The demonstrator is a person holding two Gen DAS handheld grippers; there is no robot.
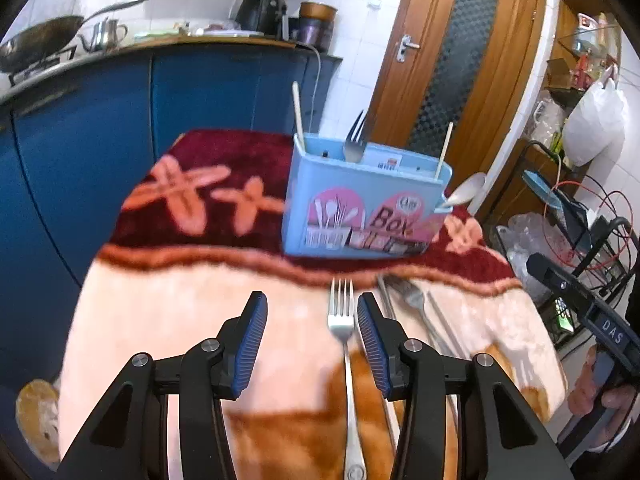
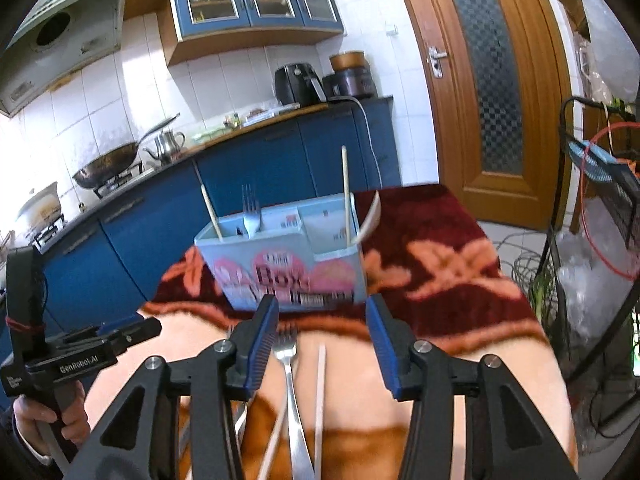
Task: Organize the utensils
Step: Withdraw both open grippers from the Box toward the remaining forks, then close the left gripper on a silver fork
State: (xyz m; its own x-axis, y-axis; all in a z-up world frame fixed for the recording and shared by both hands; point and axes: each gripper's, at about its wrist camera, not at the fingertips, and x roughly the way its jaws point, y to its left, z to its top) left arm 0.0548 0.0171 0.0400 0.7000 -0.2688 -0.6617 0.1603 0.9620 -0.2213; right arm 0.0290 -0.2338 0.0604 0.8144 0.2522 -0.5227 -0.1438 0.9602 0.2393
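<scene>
A light blue utensil box [image 1: 366, 204] stands on the blanket-covered table; it also shows in the right wrist view [image 2: 288, 256]. It holds a fork [image 1: 355, 136], two chopsticks [image 1: 298, 116] and a white spoon [image 1: 466, 192]. My left gripper [image 1: 312, 336] is open above the blanket, with a loose fork [image 1: 342, 320] lying between its fingers, close to the right one. Another fork and chopsticks [image 1: 416, 308] lie to the right. My right gripper [image 2: 322, 344] is open over a fork [image 2: 288, 364] and loose chopsticks [image 2: 320, 392].
The table has a pink, orange and dark red blanket [image 1: 192, 312]. Blue kitchen cabinets [image 1: 120, 120] with a wok [image 1: 40, 40] stand behind. A wooden door [image 1: 452, 72] and a wire rack [image 1: 580, 232] with cables are to the right.
</scene>
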